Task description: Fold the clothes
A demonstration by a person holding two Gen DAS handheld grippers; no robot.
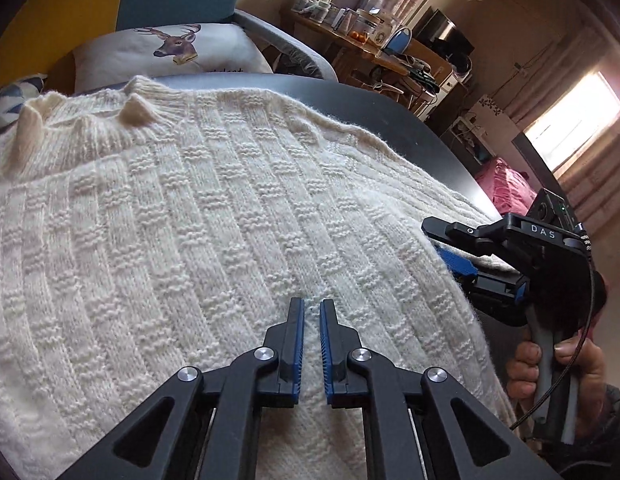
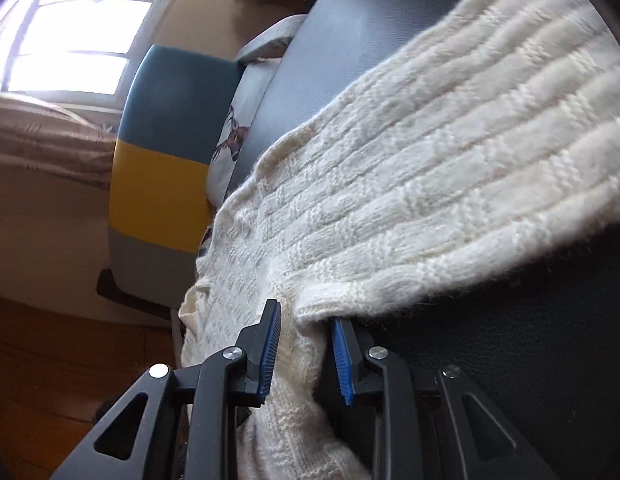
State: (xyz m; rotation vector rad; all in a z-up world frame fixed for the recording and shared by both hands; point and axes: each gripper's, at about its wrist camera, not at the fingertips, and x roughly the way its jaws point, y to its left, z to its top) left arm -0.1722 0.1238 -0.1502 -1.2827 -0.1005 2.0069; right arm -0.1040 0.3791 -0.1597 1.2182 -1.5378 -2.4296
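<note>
A cream knit sweater (image 1: 189, 208) lies spread over a dark table (image 1: 390, 120), its ribbed collar (image 1: 89, 120) at the far left. My left gripper (image 1: 311, 301) rests low on the sweater's middle, the jaws nearly together with a strip of knit pinched between them. My right gripper (image 1: 450, 248) is at the sweater's right edge, held by a hand (image 1: 558, 364). In the right wrist view the right gripper (image 2: 305, 314) is shut on a bunched fold of the sweater (image 2: 430, 160) where it hangs off the table (image 2: 510, 360).
A white deer-print pillow (image 1: 177, 46) sits on a blue and yellow chair (image 2: 165, 152) behind the table. A cluttered wooden desk (image 1: 370, 40) and a pink bundle (image 1: 506, 188) stand farther back. A wooden floor (image 2: 49, 360) lies below the table edge.
</note>
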